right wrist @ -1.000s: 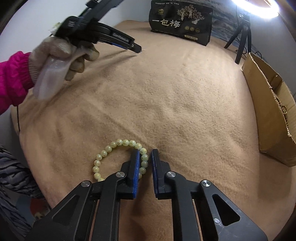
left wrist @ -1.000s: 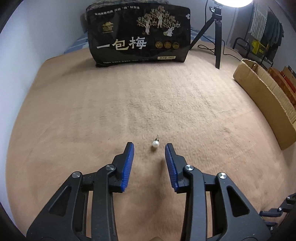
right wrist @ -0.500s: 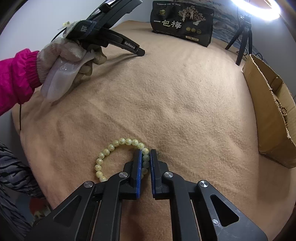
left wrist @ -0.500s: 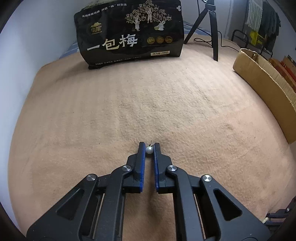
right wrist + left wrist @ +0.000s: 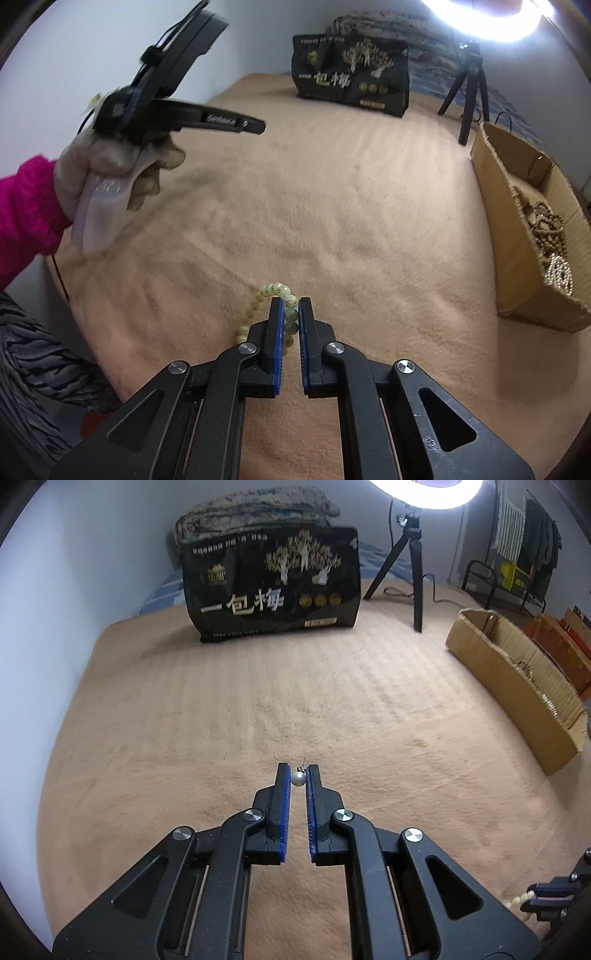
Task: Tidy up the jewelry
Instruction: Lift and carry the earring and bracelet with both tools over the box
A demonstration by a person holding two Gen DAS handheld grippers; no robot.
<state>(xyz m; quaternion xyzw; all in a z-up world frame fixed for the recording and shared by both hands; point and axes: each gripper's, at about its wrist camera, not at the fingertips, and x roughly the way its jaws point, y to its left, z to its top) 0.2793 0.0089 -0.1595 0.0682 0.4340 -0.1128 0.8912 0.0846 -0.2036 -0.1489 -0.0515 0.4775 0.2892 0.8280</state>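
Observation:
My left gripper [image 5: 297, 775] is shut on a small white pearl earring [image 5: 297, 778], pinched at the fingertips with its pin pointing forward, held above the tan blanket [image 5: 258, 709]. My right gripper [image 5: 290, 308] is shut on a pale green bead bracelet [image 5: 275, 290], which hangs lifted off the blanket with its loop drooping to the left. The left gripper also shows in the right wrist view [image 5: 258, 127], raised at upper left in a gloved hand.
An open cardboard box [image 5: 517, 206] holding several bead strings stands at the right edge; it also shows in the left wrist view [image 5: 517, 679]. A black printed bag [image 5: 273, 587] and a ring-light tripod [image 5: 415, 565] stand at the far end.
The left gripper closed on the pearl earring and lifted it. The right gripper, shut on the bracelet, raised it off the blanket.

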